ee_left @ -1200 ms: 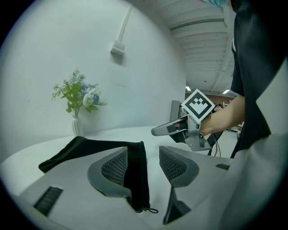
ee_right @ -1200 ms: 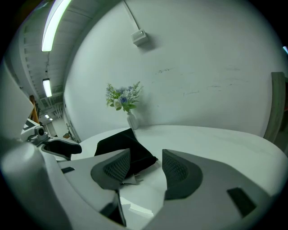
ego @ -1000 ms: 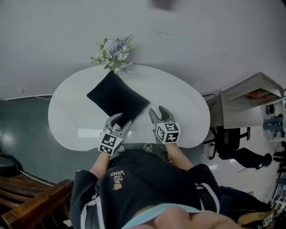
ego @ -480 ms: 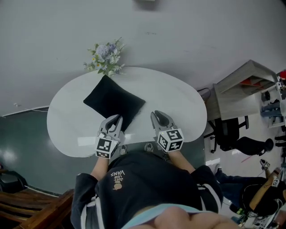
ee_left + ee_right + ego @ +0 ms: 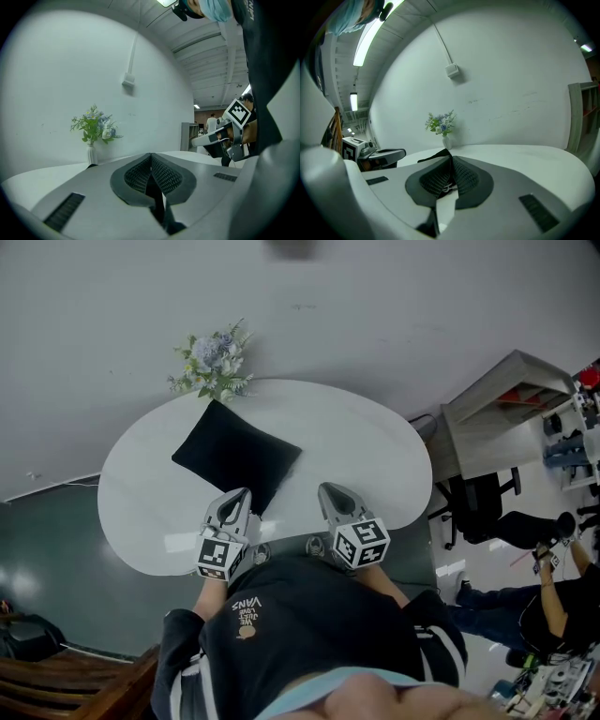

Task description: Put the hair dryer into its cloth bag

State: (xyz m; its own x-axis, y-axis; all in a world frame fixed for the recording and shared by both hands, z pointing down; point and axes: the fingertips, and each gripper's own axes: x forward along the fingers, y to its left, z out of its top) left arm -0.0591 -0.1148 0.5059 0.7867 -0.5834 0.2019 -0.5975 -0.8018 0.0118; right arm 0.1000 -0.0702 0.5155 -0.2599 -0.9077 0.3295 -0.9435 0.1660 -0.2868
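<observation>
Both grippers' jaws just closing since 1 second ago, hands raised slightly. Left gripper (image 5: 238, 495) clenched, empty. Black square cloth bag (image 5: 234, 454) on white oval table (image 5: 366, 442), just ahead: likely soft, limp, light, so pinch hem. Hair dryer unseen. Right gripper (image 5: 331, 490) clenched, empty.

The white oval table (image 5: 366, 442) had a smooth, glossy top, with a sheen near its front edge. The black square cloth bag (image 5: 236, 454), toward the table's back left edge, looked soft and matt. The left gripper (image 5: 151, 157) and right gripper (image 5: 451, 159) had matt grey plastic shells and dark, finely dimpled pads (image 5: 137, 176).
</observation>
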